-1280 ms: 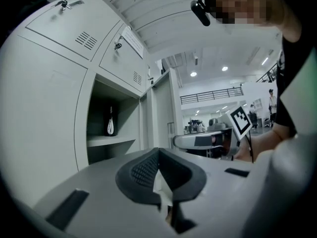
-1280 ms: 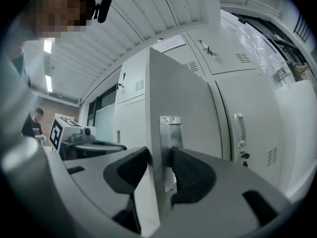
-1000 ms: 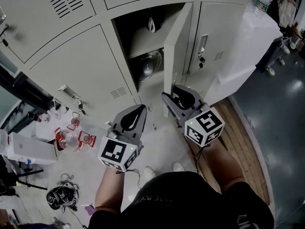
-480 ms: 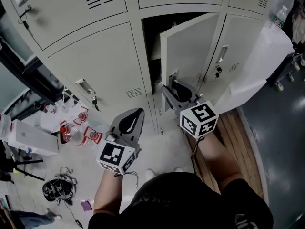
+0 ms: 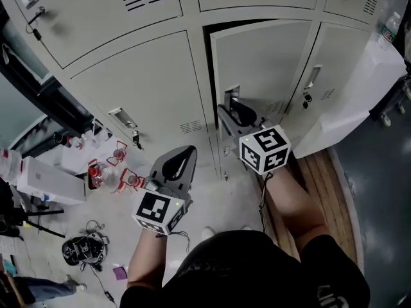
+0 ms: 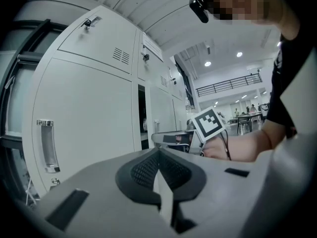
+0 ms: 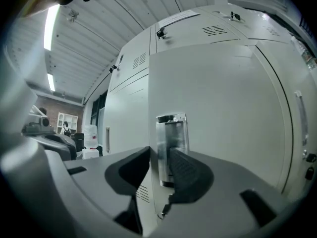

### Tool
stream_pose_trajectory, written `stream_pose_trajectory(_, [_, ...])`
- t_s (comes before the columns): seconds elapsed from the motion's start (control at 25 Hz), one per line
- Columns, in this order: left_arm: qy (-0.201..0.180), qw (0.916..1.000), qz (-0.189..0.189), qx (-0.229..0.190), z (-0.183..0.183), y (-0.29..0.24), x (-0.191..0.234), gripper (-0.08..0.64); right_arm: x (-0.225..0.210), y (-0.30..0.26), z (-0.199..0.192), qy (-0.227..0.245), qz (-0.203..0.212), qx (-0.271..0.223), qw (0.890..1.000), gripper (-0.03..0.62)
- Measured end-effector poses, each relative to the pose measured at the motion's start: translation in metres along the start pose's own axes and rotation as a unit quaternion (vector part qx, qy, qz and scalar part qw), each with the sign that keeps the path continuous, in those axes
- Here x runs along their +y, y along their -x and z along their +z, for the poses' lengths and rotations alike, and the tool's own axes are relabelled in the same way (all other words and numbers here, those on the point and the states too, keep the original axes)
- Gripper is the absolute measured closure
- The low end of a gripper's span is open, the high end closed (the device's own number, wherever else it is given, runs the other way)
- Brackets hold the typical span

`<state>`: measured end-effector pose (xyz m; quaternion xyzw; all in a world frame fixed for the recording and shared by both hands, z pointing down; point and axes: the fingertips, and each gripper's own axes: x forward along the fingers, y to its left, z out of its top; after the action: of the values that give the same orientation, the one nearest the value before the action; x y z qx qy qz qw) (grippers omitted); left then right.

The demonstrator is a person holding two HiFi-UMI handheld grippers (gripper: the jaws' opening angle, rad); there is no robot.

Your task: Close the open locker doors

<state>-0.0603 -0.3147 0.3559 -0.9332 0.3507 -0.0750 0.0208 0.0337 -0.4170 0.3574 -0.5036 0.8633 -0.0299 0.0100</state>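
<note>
Door (image 5: 270,69) upright, near flush (thin slit); R gripper (image 5: 229,110) jaws just opening, astride edge; L gripper (image 5: 184,153) clamped.

left tongs (image 5: 188,150), right tongs (image 5: 229,107): grey | cubes (image 5: 264,149): black-white | shirt (image 5: 244,268): black

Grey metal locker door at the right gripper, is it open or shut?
Slightly open: the grey metal locker door shows a dark gap along its left and top edges.
</note>
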Motion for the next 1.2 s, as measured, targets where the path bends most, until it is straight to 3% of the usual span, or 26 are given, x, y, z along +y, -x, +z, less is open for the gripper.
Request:
stream_pose_trajectory(0.2, [-0.003, 1.0000, 0.006, 0.006, -0.001, -0.002, 0.007, 0.555, -0.004, -0.018, 0.001, -0.001, 0.007, 0.002, 1.000, 0.492])
stream_pose_trajectory(1.2, [0.008, 0.9995, 0.028, 0.009, -0.007, -0.008, 0.016, 0.555, -0.017, -0.046, 0.000, -0.004, 0.016, 0.001, 1.000, 0.502])
